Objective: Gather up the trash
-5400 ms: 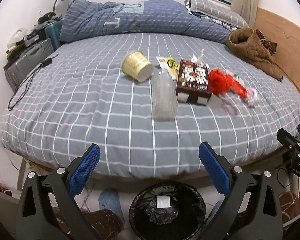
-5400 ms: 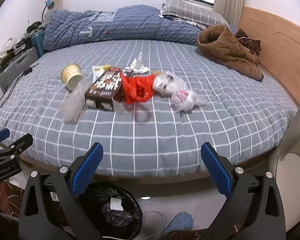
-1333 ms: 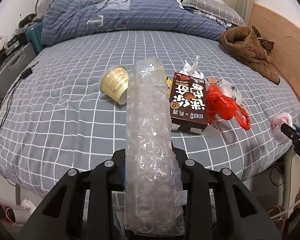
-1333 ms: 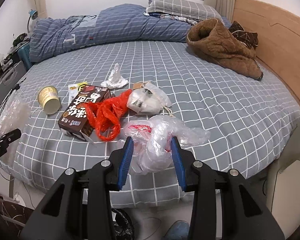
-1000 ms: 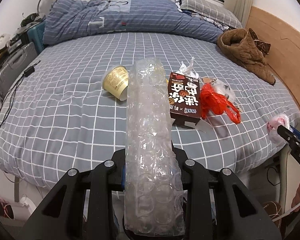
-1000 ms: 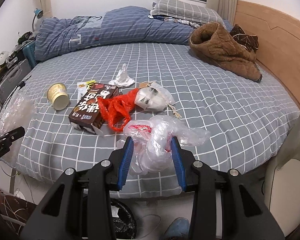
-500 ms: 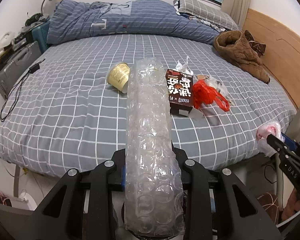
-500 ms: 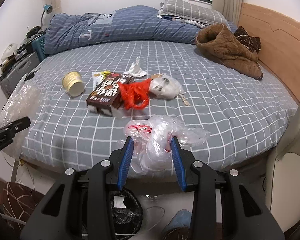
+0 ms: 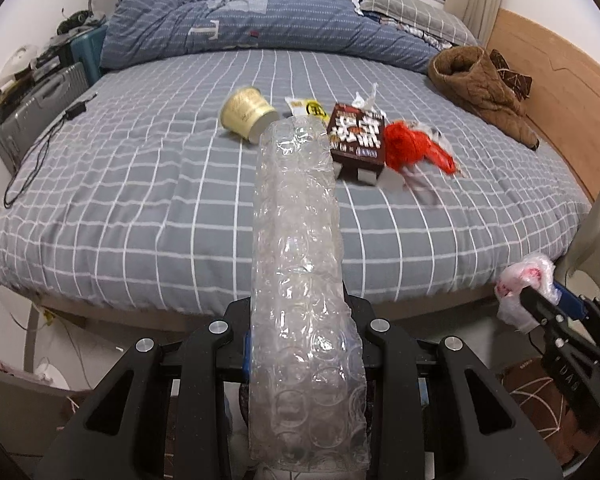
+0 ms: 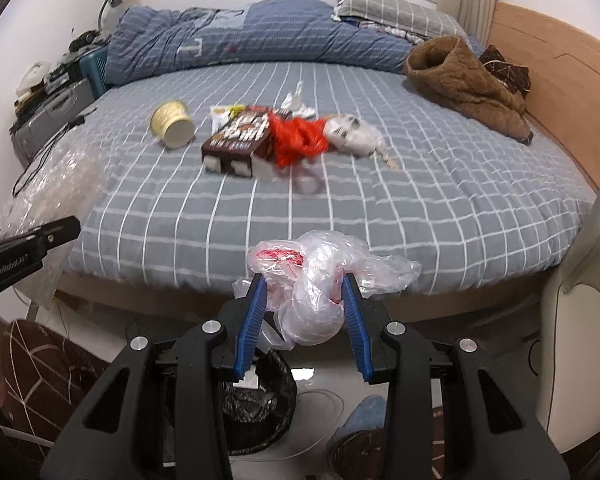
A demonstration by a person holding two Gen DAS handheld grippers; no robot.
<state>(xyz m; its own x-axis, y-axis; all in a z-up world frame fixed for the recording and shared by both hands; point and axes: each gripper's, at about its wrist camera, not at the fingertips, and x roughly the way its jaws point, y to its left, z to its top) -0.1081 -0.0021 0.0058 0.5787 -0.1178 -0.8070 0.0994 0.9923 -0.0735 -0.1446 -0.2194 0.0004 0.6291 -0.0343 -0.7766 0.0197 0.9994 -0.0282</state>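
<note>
Left wrist view: a long clear roll of bubble wrap (image 9: 300,280) stands up between the left tongs (image 9: 302,344), which are clamped narrowly on its lower part; the roll hides their blue pads almost wholly and covers the middle of the bed behind it. At this view's right edge the right tongs (image 9: 540,300) show only as a black tip with a pinkish-white lump, too small to read.

The right wrist view makes that lump plain: a crumpled clear plastic bag with red print (image 10: 312,284), squeezed between the blue pads of the right tongs, partly closed on it, above the floor short of the bed's edge. Below them sits a black-lined round bin (image 10: 260,400), half hidden by the tongs' arms; the left view shows almost nothing of it.

On the grey checked bed (image 10: 440,208) lie a yellow paper cup on its side (image 10: 171,122), a dark brown printed carton (image 10: 240,136), a red plastic bag (image 10: 300,138), blurred, and a white bag (image 10: 350,132) that the left view barely shows. A brown fleece garment (image 10: 460,76) lies near the wooden headboard.
</note>
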